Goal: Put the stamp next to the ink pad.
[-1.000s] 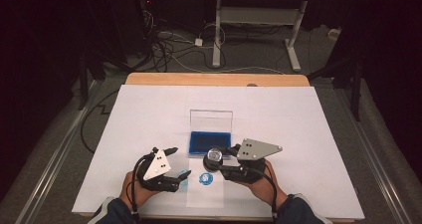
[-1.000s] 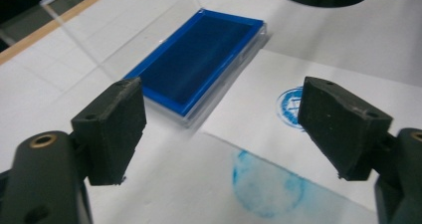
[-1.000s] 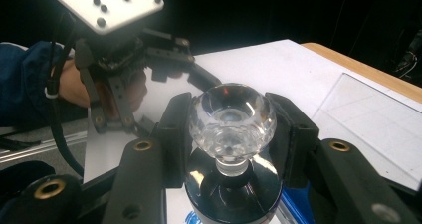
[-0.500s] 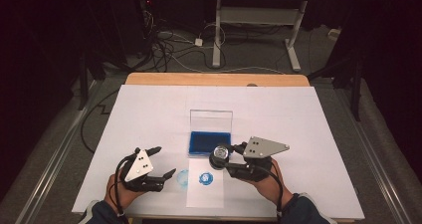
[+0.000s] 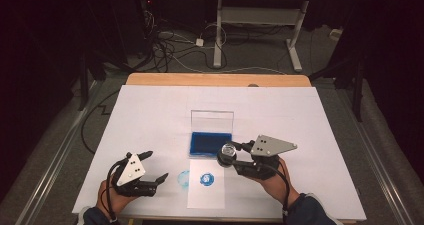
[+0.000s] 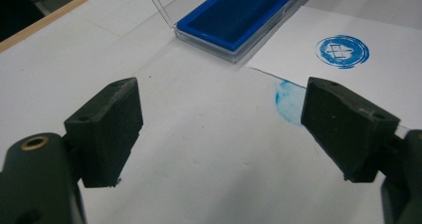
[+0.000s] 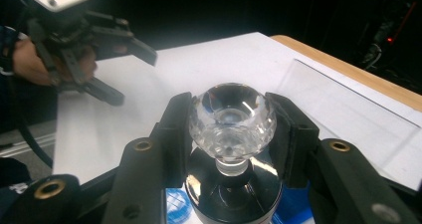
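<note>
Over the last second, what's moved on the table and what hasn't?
The right gripper, fingers shut on the crystal-knobbed stamp, carried it off the paper sheet toward the blue ink pad, uncovering the round blue print. The left gripper, open, drew back to the left. Ink pad, paper and the smudge stayed put.

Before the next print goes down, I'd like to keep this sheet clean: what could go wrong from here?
1. The stamp, gripped by its glass knob in the right gripper, hangs over the paper's top edge; a dip there could leave a stray mark.
2. The blue smear lies at the paper's left edge, by the open left gripper, which might drag ink across.
</note>
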### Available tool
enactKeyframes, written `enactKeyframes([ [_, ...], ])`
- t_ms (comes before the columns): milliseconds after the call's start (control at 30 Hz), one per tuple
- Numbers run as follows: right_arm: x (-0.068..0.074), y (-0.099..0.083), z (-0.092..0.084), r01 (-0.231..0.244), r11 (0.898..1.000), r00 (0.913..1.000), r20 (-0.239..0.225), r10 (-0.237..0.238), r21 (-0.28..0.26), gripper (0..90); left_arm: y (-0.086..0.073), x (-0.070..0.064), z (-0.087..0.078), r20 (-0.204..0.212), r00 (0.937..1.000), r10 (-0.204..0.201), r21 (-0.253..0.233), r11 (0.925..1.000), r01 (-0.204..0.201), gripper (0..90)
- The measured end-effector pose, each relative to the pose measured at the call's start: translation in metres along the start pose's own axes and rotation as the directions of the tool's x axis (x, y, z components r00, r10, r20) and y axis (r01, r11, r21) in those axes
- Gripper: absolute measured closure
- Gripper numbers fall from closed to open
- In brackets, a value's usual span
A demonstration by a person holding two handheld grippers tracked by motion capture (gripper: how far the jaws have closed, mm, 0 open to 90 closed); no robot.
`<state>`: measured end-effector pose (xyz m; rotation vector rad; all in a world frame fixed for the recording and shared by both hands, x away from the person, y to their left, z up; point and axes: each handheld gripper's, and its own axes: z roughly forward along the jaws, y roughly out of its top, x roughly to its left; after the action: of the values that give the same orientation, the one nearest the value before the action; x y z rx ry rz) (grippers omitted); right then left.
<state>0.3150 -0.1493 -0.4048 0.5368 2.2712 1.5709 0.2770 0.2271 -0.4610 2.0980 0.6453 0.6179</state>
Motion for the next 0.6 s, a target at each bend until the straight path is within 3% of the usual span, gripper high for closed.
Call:
enactKeyframes([
  [367, -0.013, -0.005, -0.001, -0.018, 1.0, 0.9988, 0.045, 0.017, 0.018, 56.7, -0.009, -0.002, -0.008, -0.009, 0.9997, -0.023, 0.017, 0.9996, 0.023, 15.9],
  [600, -0.021, -0.007, -0.003, -0.03, 0.999, 0.9968, 0.075, 0.028, 0.025, 56.7, -0.007, -0.003, -0.005, -0.01, 1.0, -0.002, 0.013, 0.9999, 0.002, 15.8],
])
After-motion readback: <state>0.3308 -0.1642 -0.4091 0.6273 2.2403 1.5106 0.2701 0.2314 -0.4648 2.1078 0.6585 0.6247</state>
